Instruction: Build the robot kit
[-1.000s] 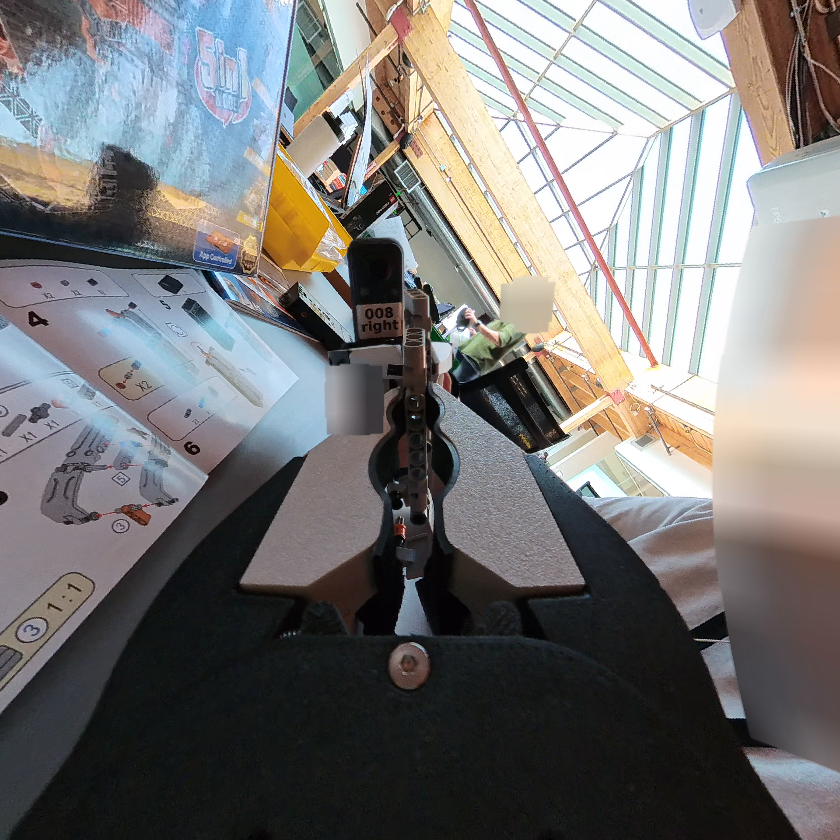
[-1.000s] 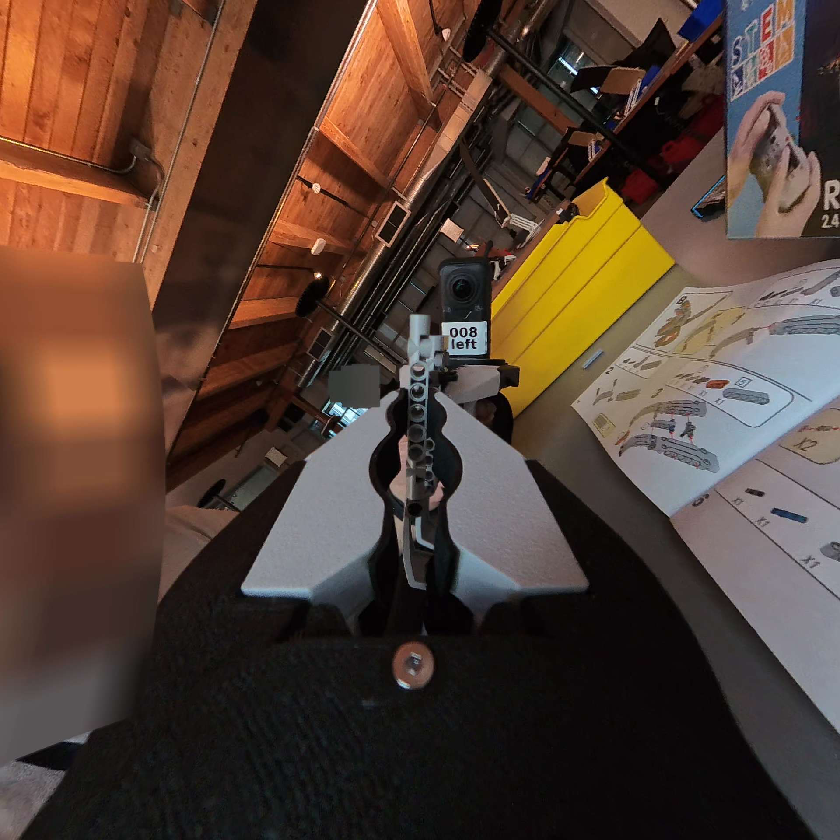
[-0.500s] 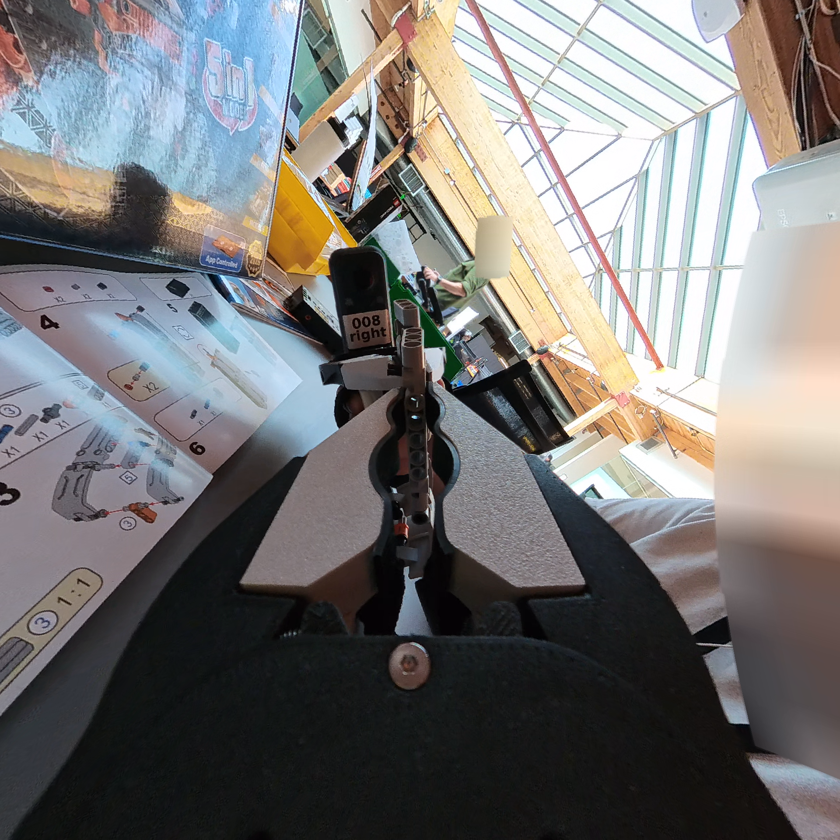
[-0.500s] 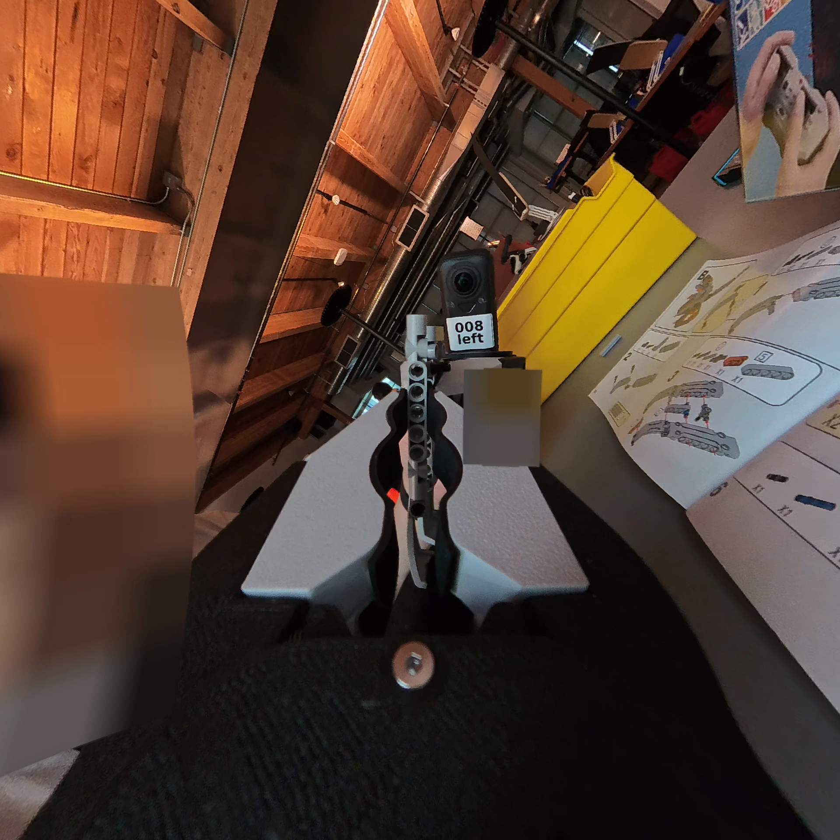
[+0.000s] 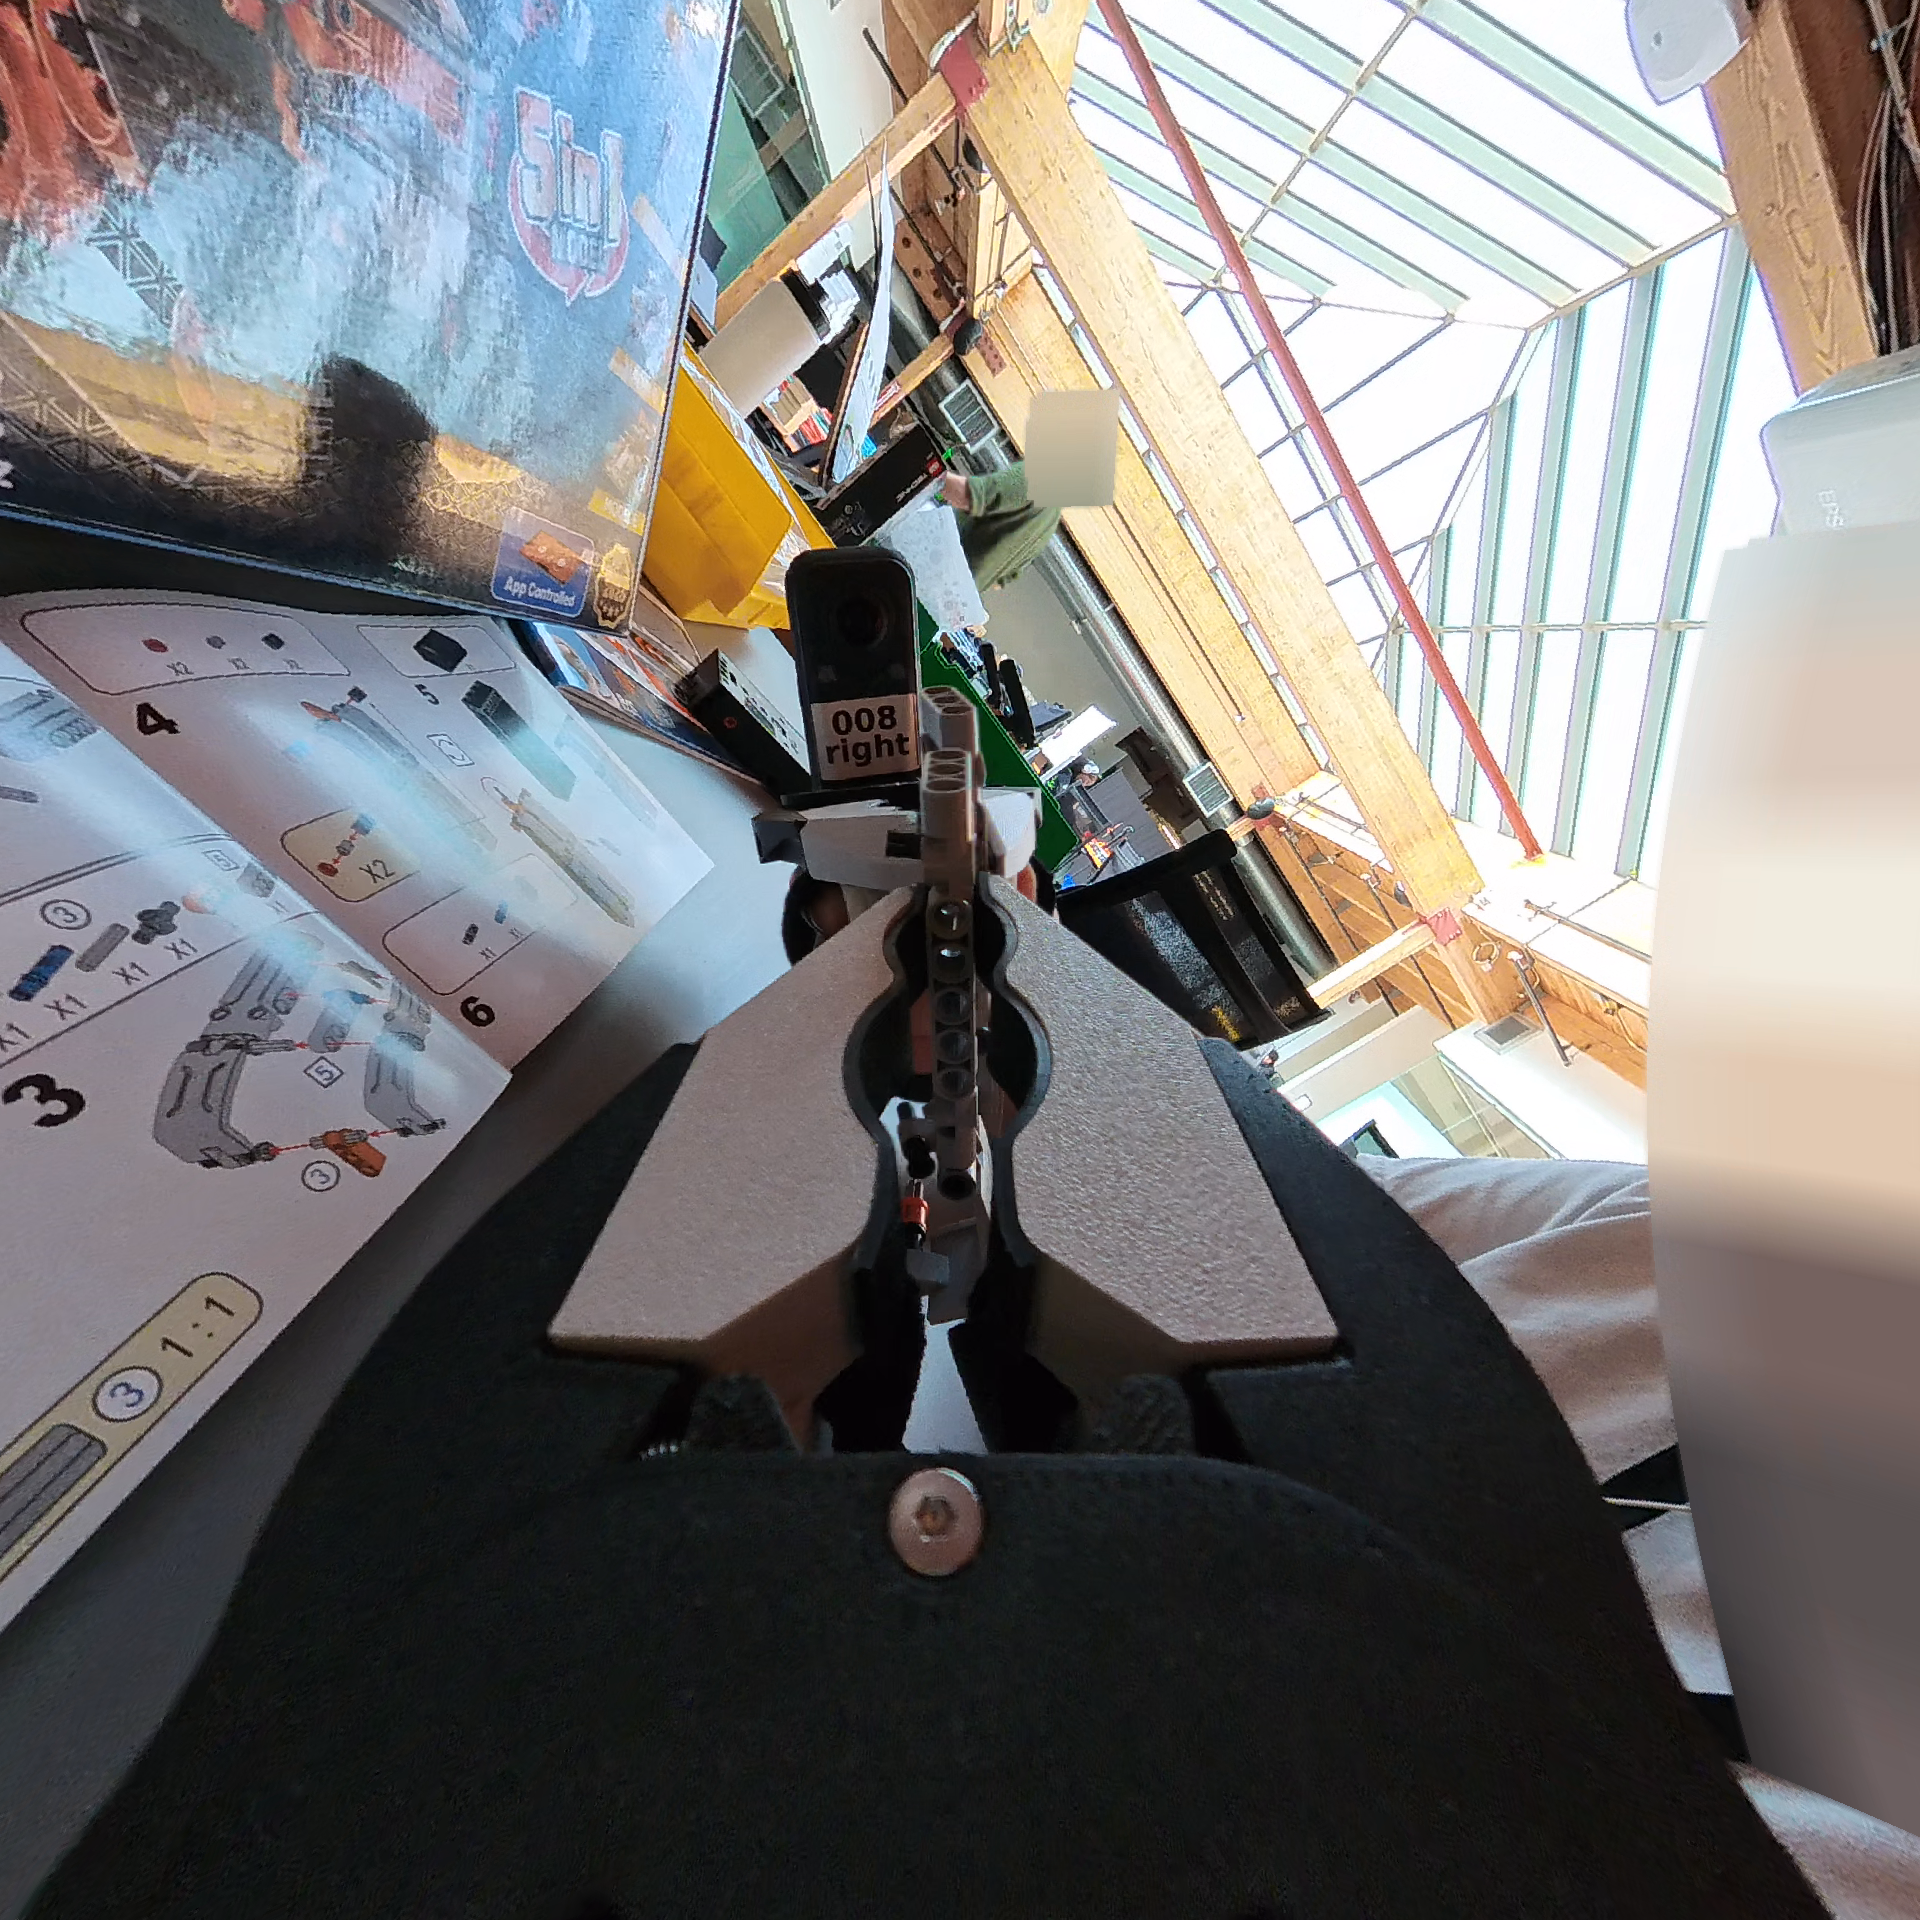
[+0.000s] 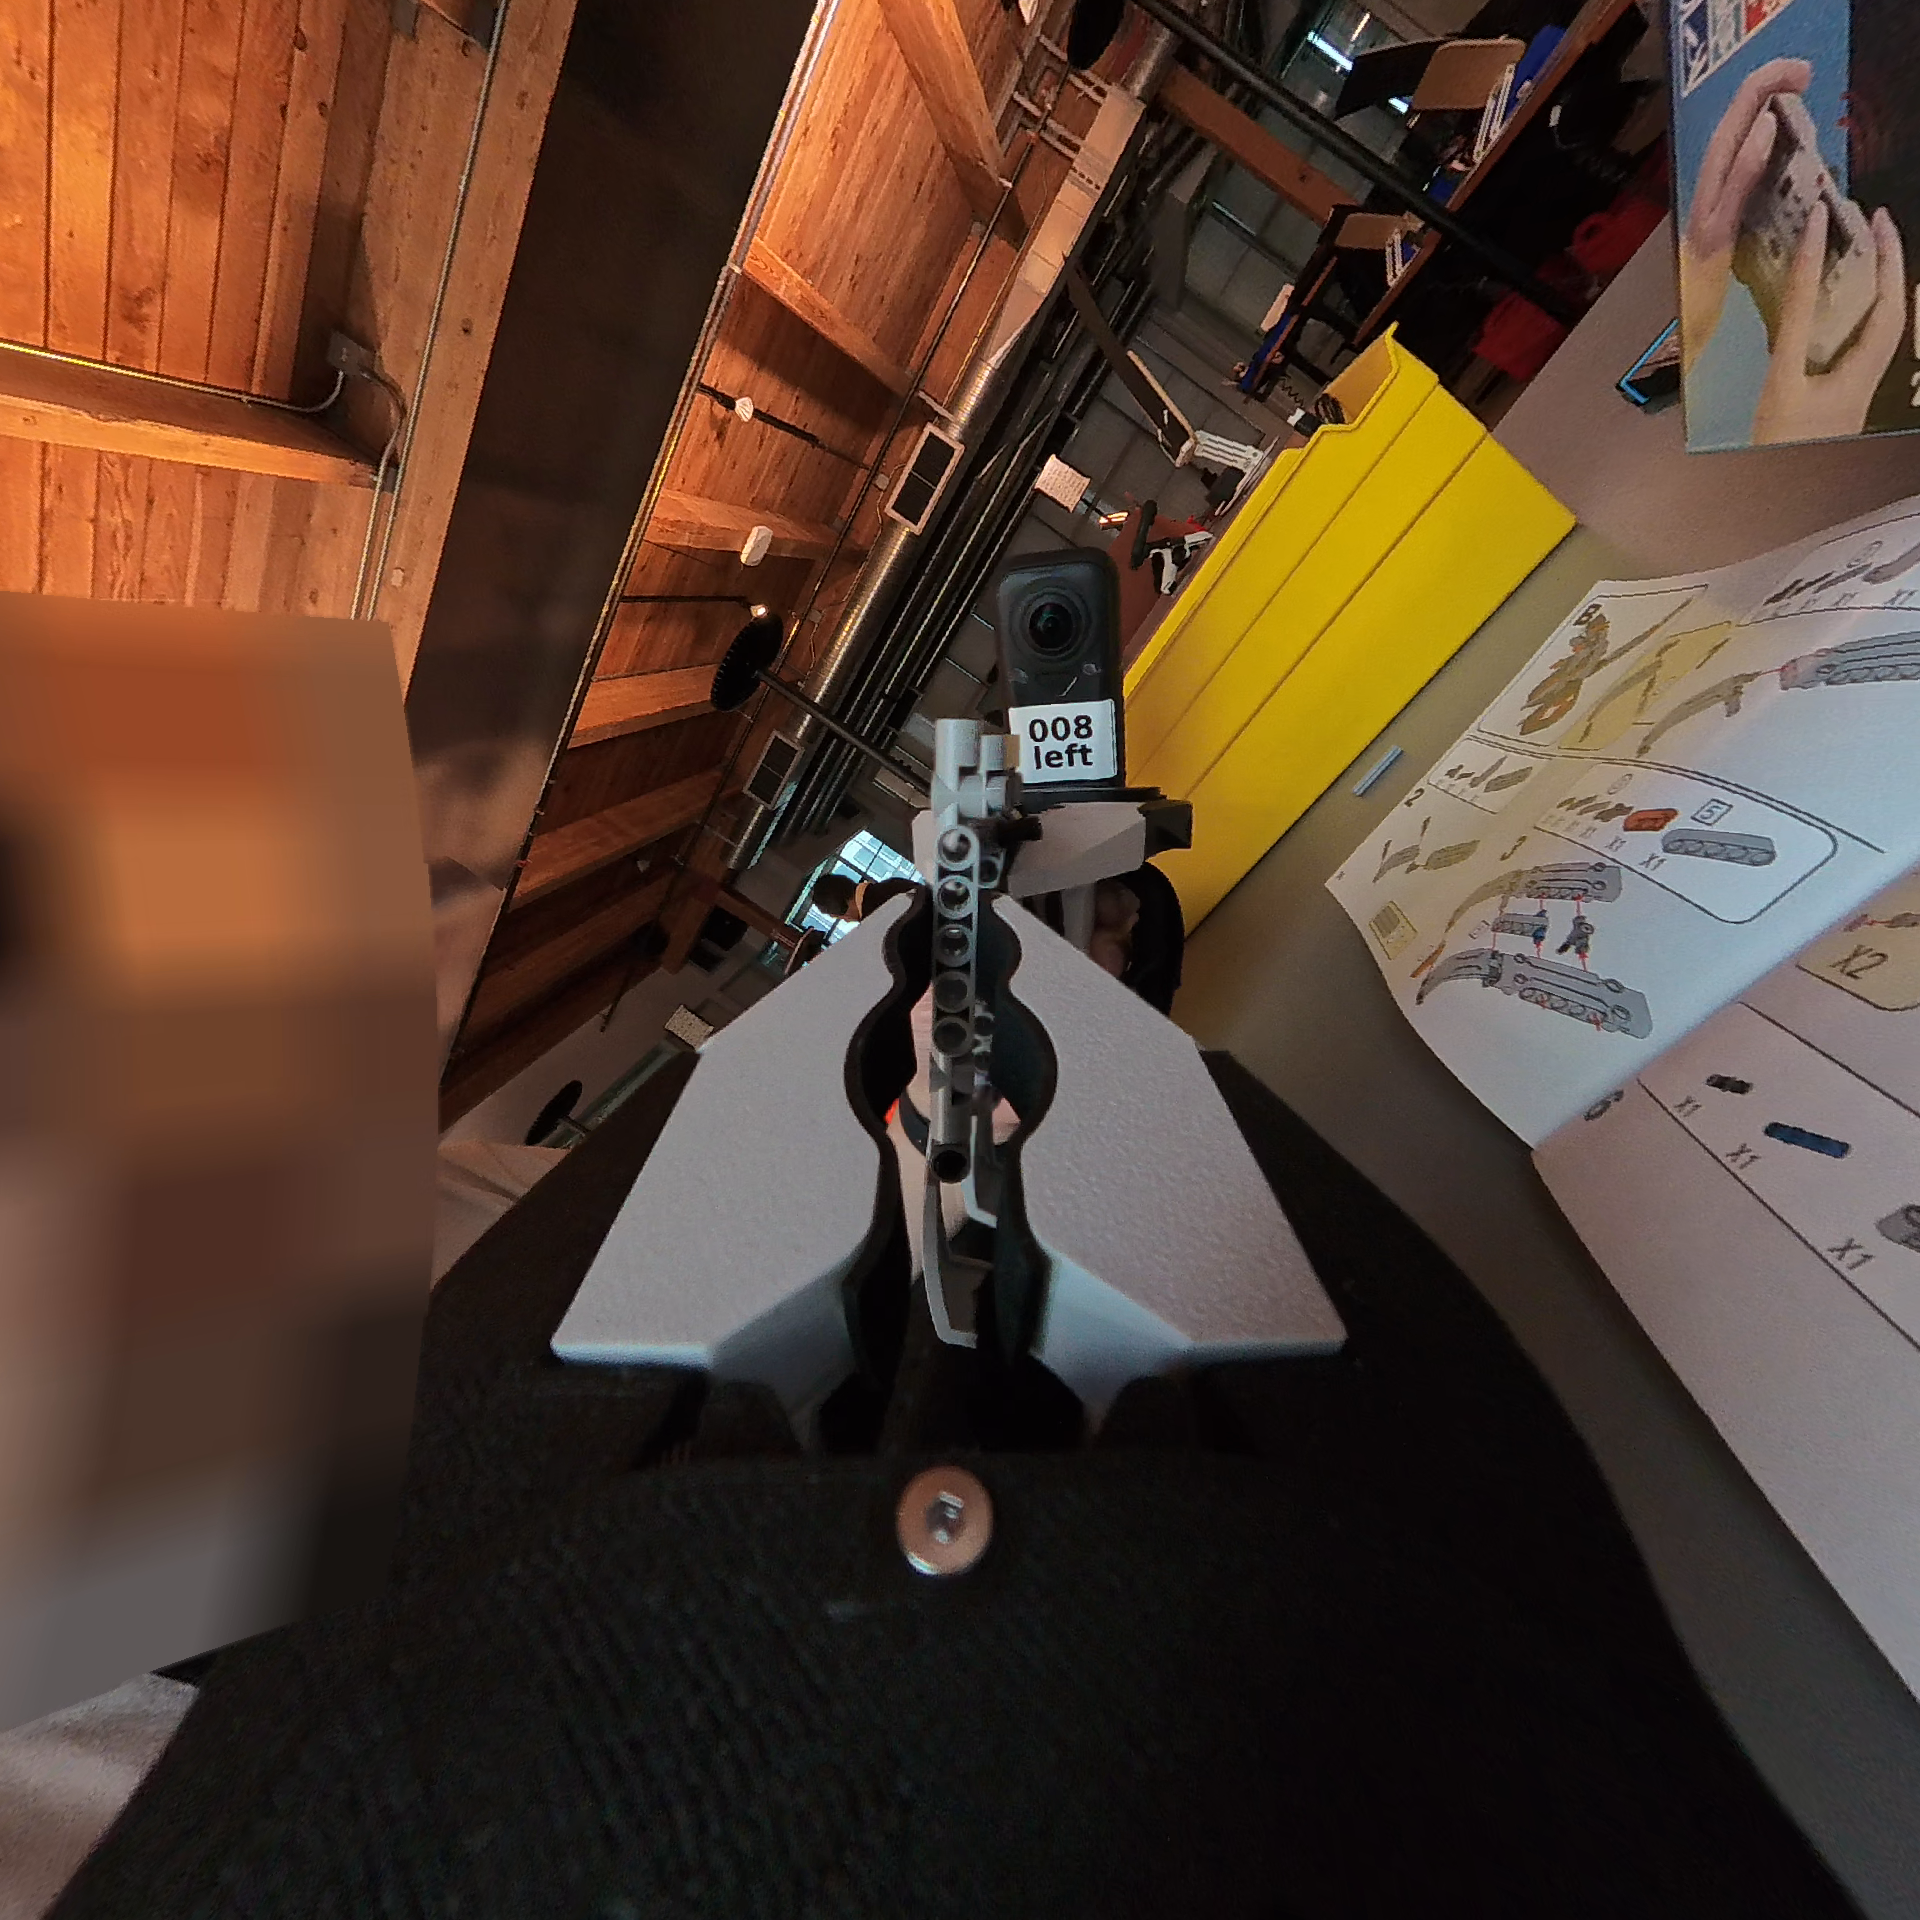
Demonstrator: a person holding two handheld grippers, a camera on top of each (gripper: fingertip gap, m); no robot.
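Now, taking the grey beam assembly [image 5: 951, 1039] as my landmark, I go from left to right. Far left of it in the left wrist view, the instruction sheet [image 5: 260, 935] lies open on the grey table [image 5: 665, 966], and behind the sheet stands the printed toy box [image 5: 343, 281]. A yellow bin [image 5: 717, 509] is behind that box. My left gripper [image 5: 948, 914] is clenched on the assembly, which sits upright in the narrow gap between its two pale fingers [image 5: 769, 1122]. Just beyond the top of the assembly I see the right gripper [image 5: 894, 842] with its black camera [image 5: 854, 644], facing mine. In the right wrist view, the same assembly [image 6: 956, 987] is gripped between the fingers of my right gripper [image 6: 951, 914], so both tongs are closed on this one piece and it hangs above the table. The left gripper's camera [image 6: 1060, 644] is right behind its top end. To the right of the assembly are the yellow bin [image 6: 1340, 644], then the instruction sheet [image 6: 1662, 883], and at the far right the corner of the box [image 6: 1787, 218].
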